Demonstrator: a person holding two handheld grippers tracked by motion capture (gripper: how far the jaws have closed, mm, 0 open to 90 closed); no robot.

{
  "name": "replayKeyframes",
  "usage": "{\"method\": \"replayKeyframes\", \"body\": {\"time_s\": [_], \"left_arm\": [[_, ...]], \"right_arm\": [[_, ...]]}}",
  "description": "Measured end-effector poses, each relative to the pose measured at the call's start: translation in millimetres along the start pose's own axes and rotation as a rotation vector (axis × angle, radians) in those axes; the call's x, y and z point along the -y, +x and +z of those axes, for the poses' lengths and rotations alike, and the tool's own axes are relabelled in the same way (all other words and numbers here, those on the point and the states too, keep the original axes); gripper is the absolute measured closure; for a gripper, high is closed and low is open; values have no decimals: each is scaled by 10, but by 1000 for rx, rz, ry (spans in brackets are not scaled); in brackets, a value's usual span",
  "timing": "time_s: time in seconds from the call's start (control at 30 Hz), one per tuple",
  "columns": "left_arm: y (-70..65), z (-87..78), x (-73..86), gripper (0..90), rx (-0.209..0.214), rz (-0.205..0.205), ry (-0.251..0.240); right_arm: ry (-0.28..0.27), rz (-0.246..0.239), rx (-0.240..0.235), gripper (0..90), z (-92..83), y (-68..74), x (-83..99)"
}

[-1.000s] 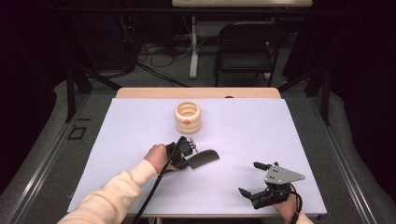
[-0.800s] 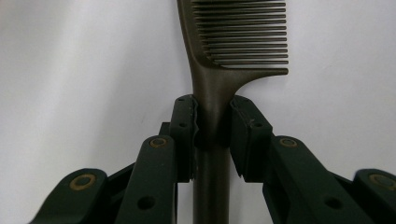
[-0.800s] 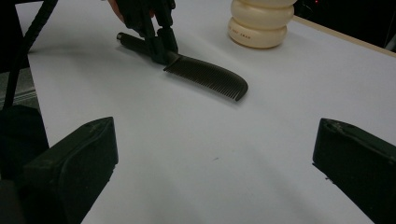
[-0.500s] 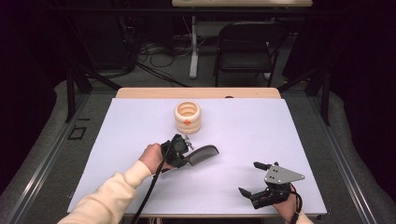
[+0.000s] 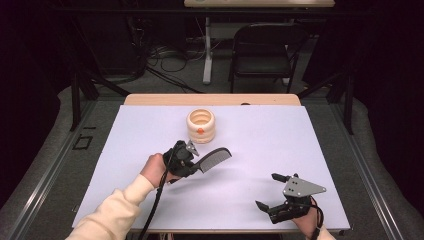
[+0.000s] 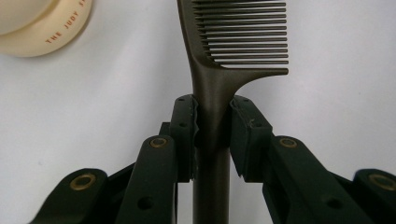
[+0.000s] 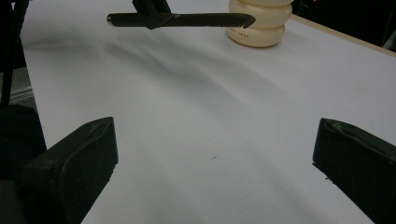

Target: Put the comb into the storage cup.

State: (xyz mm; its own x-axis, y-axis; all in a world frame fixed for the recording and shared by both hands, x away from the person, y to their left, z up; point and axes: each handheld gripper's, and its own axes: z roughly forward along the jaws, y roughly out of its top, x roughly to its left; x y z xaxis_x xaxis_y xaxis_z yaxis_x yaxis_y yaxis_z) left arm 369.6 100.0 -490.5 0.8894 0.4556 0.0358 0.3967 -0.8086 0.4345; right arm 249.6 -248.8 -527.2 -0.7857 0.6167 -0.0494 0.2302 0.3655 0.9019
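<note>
The left gripper (image 5: 192, 161) holds a dark comb (image 5: 216, 158) by its handle, jaws pinched against both sides of the shaft just below the teeth, as the left gripper view (image 6: 212, 128) shows plainly. The comb (image 6: 233, 42) is lifted off the white table (image 5: 300, 140); in the right gripper view it (image 7: 187, 20) hangs level above its own shadow. Its toothed end points away from the hand (image 5: 152, 169), toward the cream ribbed jar (image 5: 201, 125). The comb sits just in front of the jar, on the person's side, not touching it. The jar (image 6: 42, 23) carries small orange lettering on its rim, and an orange spot on its side faces the person.

The right gripper (image 5: 272, 192) rests low near the table's front edge, well apart from the jar and to the right of it. Its jaws stand wide apart with nothing between them, bare table (image 7: 210, 140) showing in the gap. A grey plate (image 5: 301, 187) tops it.
</note>
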Motion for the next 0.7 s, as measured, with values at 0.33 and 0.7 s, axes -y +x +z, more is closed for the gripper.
{"method": "replayKeyframes", "body": {"time_s": [0.33, 0.7], "left_arm": [[27, -87, 68, 723, -22, -21, -74], [50, -116, 142, 723, -22, -54, -117]], "right_arm": [[5, 0, 6, 0, 4, -7, 2], [7, 3, 7, 0, 8, -5, 3]]}}
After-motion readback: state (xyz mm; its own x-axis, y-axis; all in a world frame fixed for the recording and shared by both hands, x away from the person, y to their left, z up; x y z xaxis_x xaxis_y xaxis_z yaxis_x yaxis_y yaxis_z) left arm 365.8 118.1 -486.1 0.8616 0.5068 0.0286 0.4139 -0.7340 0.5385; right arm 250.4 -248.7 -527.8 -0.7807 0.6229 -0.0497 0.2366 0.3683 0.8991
